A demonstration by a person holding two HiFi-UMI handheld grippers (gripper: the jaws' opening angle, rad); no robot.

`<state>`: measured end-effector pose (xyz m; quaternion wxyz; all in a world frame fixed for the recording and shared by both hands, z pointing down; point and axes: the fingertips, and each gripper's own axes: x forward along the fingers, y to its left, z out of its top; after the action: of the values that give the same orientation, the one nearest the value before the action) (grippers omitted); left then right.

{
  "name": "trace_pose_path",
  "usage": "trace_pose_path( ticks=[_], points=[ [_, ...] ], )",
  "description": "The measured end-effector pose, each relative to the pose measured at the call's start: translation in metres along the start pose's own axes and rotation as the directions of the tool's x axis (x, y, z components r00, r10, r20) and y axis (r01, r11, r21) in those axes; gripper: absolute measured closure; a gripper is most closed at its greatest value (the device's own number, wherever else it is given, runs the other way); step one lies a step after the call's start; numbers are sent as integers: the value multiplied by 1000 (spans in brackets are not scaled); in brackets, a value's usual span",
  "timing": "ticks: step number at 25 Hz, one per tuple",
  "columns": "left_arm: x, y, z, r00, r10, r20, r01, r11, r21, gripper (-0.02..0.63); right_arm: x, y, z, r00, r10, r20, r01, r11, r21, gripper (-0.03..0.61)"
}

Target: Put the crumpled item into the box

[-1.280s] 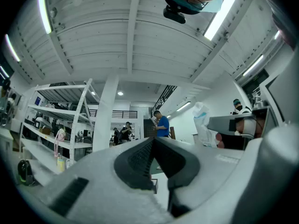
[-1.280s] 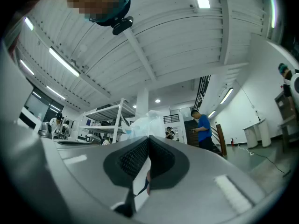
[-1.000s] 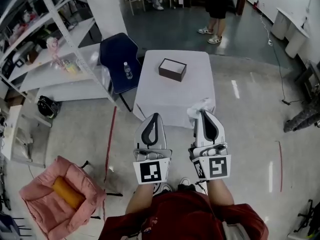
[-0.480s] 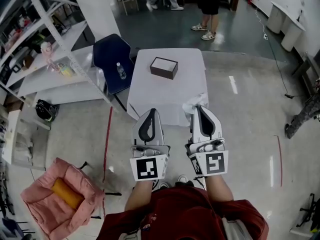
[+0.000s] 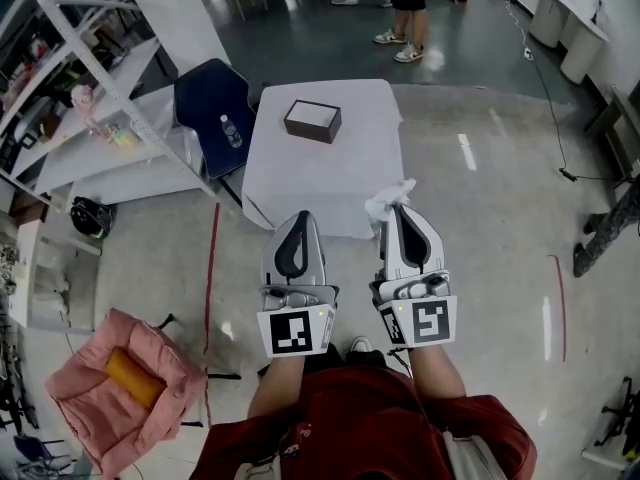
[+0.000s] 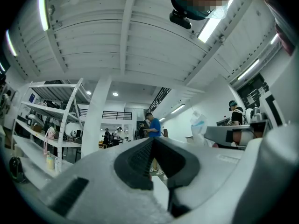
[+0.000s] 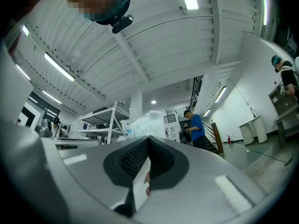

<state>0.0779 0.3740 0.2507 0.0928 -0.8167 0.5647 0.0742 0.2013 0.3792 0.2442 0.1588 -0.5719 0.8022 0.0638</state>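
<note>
A dark box (image 5: 312, 120) with a pale inside stands at the far part of the white-clothed table (image 5: 330, 178). My right gripper (image 5: 398, 208) is shut on the crumpled white item (image 5: 388, 200), which sticks out past its tips above the table's near edge. In the right gripper view the item (image 7: 147, 120) bulges just beyond the right gripper (image 7: 148, 139). My left gripper (image 5: 300, 215) is level beside the right, shut and holding nothing. In the left gripper view the left gripper (image 6: 152, 141) has its jaws meeting, and the item (image 6: 198, 123) shows off to the right.
A dark blue chair (image 5: 212, 103) with a small bottle (image 5: 231, 131) stands left of the table. A white shelf rack (image 5: 95, 88) fills the left side. A pink bag (image 5: 125, 388) lies on the floor at lower left. A person (image 5: 405, 8) stands beyond the table.
Both grippers have moved forward together toward the table, the right one still shut on the crumpled item. The table and box have shifted up and left in the head view.
</note>
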Motion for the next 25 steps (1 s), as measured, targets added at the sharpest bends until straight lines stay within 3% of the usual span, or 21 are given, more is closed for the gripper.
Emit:
trace_pose_path(
  ticks=[7,12,16,25],
  points=[
    [11,-2,-13,1000,5,-30,-5,1000,-7,611,9,-13,-9,1000,14,-9,-14,999,30,574],
    [24,10,-14,1000,5,0,-5,1000,-4,611,29,-10,-18,999,30,-22,-30,999,18,574],
    [37,31,-11,999,28,32,-26,998,-64,611,51,0,-26,998,46,-33,-46,999,0,574],
    [77,99,-24,998,54,40,-51,995,-80,611,125,25,-54,996,72,-49,-72,997,-12,574]
  ],
)
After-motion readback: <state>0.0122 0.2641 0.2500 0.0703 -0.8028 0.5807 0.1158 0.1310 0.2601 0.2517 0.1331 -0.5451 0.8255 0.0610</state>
